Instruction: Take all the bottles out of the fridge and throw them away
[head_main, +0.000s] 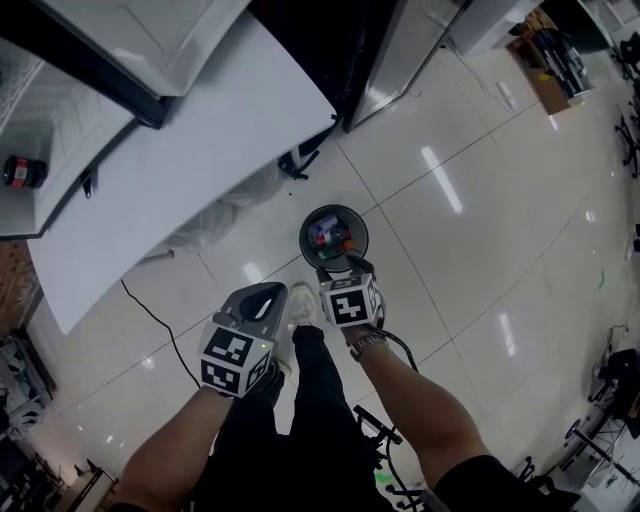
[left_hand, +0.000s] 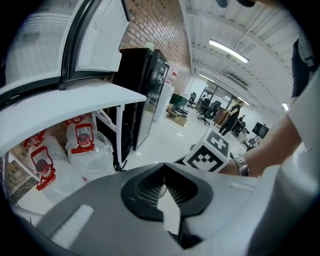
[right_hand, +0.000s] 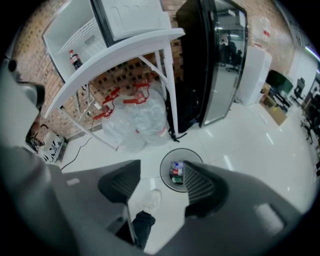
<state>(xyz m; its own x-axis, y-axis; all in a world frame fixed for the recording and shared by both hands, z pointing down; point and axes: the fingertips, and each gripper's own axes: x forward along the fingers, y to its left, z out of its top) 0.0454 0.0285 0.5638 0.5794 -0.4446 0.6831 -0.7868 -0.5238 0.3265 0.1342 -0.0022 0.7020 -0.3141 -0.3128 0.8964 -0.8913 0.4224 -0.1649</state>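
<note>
Left hand-held gripper (left_hand: 164, 170): Clenched shut. I see nothing in it.
Right hand-held gripper (right_hand: 161, 166): Its jaws are wide apart and it holds nothing. I see the floor through the gap.
Round black trash bin (head_main: 304, 238): It sits on the floor just in front of the right one. It has some colourful things in it.
Dark bottle with a red label (right_hand: 75, 59): It is on a shelf in the open white fridge (head_main: 60, 120), above the white surface (head_main: 200, 150).
Which way: The bottle is up and to the left, well apart from both.
Long axis: It looks like it stands up straight.
Nearer hand: The left, I think. It would have to open first.
</note>
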